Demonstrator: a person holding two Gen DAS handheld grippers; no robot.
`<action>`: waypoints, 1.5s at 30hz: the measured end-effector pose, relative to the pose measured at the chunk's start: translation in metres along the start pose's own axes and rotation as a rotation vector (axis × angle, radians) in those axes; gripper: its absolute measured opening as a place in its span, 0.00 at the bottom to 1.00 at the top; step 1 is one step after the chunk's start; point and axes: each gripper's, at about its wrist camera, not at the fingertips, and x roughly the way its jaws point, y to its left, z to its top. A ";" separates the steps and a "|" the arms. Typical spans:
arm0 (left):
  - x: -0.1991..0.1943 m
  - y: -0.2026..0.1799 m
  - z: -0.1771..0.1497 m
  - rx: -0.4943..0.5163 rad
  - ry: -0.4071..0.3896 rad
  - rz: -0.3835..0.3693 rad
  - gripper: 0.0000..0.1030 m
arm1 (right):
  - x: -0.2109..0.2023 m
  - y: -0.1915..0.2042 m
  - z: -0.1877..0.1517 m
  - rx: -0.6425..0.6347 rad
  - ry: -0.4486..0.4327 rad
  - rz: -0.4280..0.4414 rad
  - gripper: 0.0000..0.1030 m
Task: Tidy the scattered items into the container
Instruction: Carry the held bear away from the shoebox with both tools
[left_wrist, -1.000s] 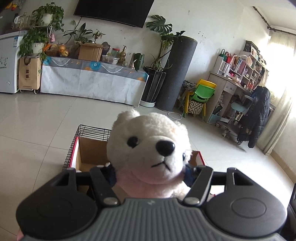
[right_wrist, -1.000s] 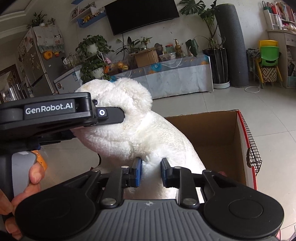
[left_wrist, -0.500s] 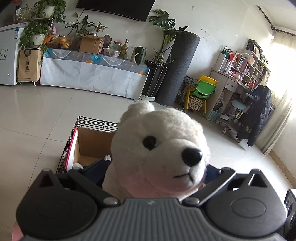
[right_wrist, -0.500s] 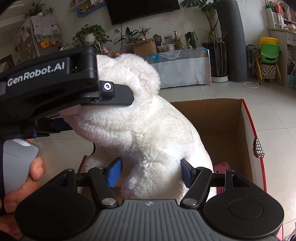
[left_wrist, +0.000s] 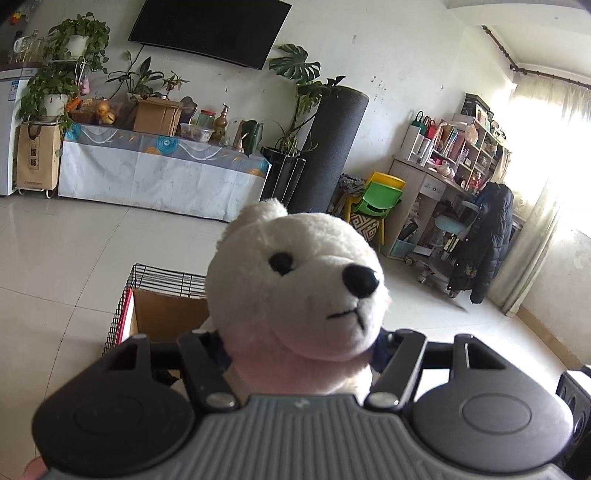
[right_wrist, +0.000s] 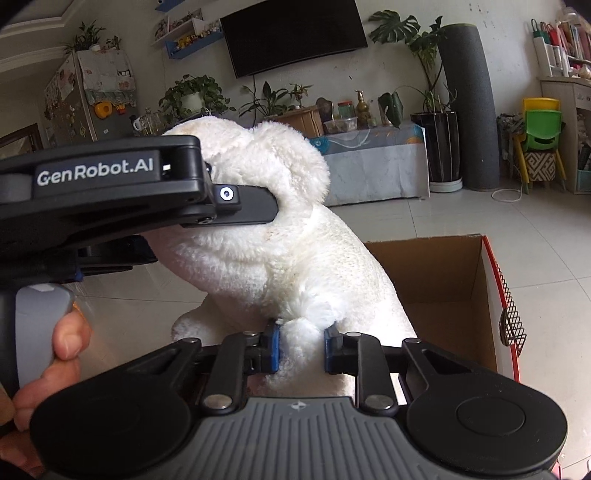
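Observation:
A white plush bear (left_wrist: 295, 295) fills both views, its face to the left wrist camera and its back (right_wrist: 295, 258) to the right one. My left gripper (left_wrist: 301, 354) is shut on the bear's neck; it also shows in the right wrist view (right_wrist: 236, 206) at the bear's head. My right gripper (right_wrist: 301, 345) is shut on a tuft at the bear's lower back. The bear hangs over an open cardboard box (right_wrist: 443, 280) with a red rim; the box also shows in the left wrist view (left_wrist: 162, 314). The box floor is mostly hidden.
A black wire basket (left_wrist: 162, 280) surrounds the box; its mesh shows on the right (right_wrist: 511, 314). A covered table with plants (left_wrist: 159, 177) stands at the far wall. Small chairs (left_wrist: 376, 206), a desk and a dark pillar (left_wrist: 332, 147) stand at the right.
My right gripper went from shut to open and has shut again on the bear's lower back. My left gripper widened and now grips the neck. The bear rose a little.

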 end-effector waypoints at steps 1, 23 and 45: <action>-0.004 -0.002 0.003 0.002 -0.012 -0.004 0.62 | -0.004 0.002 0.003 -0.003 -0.012 0.006 0.22; -0.068 -0.074 0.021 0.063 -0.065 -0.017 0.62 | -0.096 0.020 0.009 -0.058 -0.114 0.034 0.22; -0.088 -0.099 -0.049 0.022 0.082 -0.046 0.62 | -0.152 0.000 -0.050 -0.046 0.041 0.003 0.22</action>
